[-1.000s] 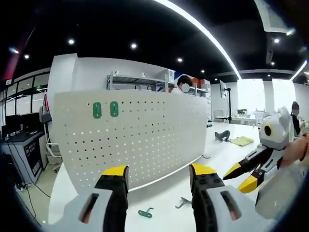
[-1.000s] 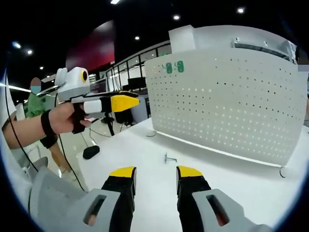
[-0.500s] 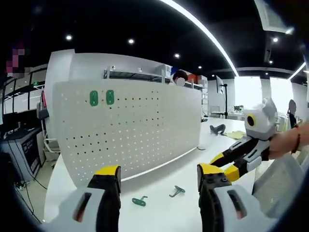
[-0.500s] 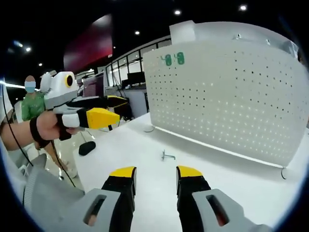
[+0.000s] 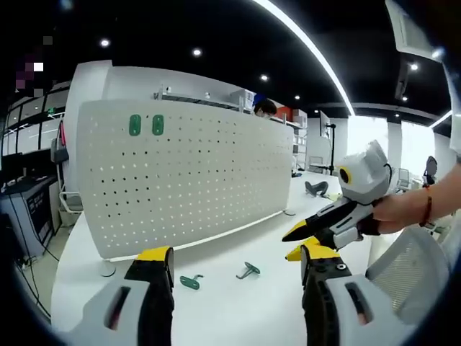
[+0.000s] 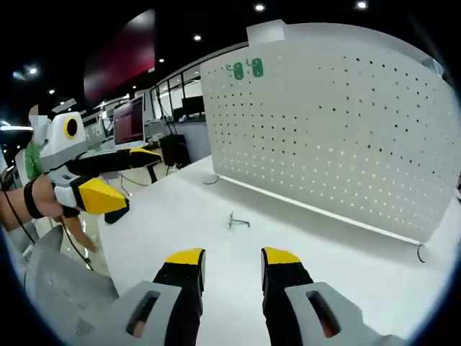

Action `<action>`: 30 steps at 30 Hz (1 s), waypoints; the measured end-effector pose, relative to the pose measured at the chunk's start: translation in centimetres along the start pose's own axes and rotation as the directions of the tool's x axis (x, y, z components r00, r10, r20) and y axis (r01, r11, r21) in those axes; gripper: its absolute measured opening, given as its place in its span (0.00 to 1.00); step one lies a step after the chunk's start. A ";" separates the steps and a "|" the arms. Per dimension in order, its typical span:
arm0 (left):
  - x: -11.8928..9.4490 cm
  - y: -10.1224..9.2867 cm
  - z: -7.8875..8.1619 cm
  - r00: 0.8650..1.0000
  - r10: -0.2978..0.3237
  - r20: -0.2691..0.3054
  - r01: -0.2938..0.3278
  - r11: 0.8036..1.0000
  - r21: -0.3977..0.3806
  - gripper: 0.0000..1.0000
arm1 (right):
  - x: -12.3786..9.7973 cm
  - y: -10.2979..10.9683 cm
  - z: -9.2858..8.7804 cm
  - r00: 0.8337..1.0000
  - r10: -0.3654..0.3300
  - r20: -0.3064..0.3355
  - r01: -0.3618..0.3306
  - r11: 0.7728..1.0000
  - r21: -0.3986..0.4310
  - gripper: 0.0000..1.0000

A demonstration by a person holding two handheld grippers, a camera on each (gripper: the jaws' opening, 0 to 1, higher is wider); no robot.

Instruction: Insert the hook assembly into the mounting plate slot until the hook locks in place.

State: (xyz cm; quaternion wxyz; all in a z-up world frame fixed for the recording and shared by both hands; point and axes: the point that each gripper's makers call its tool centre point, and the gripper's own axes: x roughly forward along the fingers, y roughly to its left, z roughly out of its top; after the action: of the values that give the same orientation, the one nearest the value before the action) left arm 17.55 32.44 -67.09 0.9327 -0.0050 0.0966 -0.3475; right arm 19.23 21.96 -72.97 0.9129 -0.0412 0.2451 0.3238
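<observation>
Your left hand-held gripper (image 5: 234,263) and right hand-held gripper (image 6: 232,261) hover released above the worktop (image 6: 338,259); two hooks (image 5: 248,270) lie before the pegboard (image 5: 194,180)

The left gripper (image 5: 234,268), grey-bodied with black, yellow-tipped fingers (image 5: 155,254), is held above the white bench (image 5: 216,317) with its fingers spread wide and nothing between them. The right gripper (image 6: 232,259), of the same make, hangs over the bench with its fingers parted and empty. In the left gripper view the person's right hand (image 5: 392,213) grips the right gripper's handle, a band at the wrist; in the right gripper view the left hand (image 6: 39,202), wearing a dark wrist strap, holds the left gripper.
</observation>
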 end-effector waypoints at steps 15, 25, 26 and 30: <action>-0.1 -0.4 -1.4 1.000 -0.026 -0.016 0.025 0.998 -0.055 0.75 | 2.0 -1.4 -2.1 0.996 -0.039 -0.082 0.039 0.999 0.008 0.30; -0.4 -0.2 -1.8 0.999 -0.044 -0.017 0.042 0.997 -0.066 0.75 | 3.5 -1.7 -3.0 0.991 -0.043 -0.127 0.043 0.999 0.000 0.29; -0.4 -0.2 -1.9 0.999 -0.045 -0.019 0.044 0.997 -0.070 0.75 | 3.7 -1.9 -3.2 0.990 -0.043 -0.135 0.044 0.999 0.001 0.29; -0.6 -0.2 -2.0 0.999 -0.045 -0.019 0.044 0.997 -0.067 0.74 | 4.0 -2.4 -3.4 0.987 -0.050 -0.151 0.051 0.999 0.006 0.28</action>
State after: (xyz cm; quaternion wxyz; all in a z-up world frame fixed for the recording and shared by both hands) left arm 16.59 32.82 -68.90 0.9230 -0.0345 0.1174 -0.3649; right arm 21.95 21.61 -78.07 0.8999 -0.0671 0.3140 0.2952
